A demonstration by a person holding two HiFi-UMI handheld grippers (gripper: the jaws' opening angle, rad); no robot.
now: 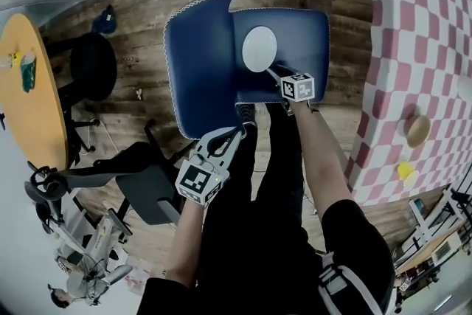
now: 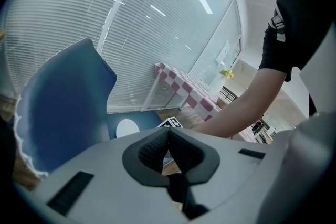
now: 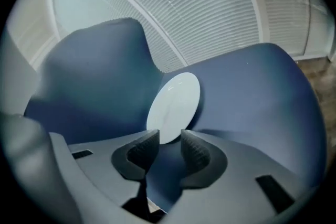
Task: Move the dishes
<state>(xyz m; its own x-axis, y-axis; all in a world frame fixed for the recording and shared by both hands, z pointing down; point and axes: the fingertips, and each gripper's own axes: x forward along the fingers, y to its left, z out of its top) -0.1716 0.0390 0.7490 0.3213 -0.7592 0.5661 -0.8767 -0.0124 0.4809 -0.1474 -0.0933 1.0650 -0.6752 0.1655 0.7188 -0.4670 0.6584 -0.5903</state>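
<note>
Lining up right gripper (image 3: 169, 136), jaws apart and empty, on plate (image 3: 174, 105) rim at 6 o'clock; seating rim deep before squeezing. Holding left gripper (image 2: 168, 136) closed, empty.

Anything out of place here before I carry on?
Yes: the white plate lies flat on the seat of the blue chair, not on the checkered table. It looks whole, with nothing spilled.

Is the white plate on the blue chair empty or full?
Empty. The white plate lies on the blue chair, its face bare in the head and right gripper views.
</note>
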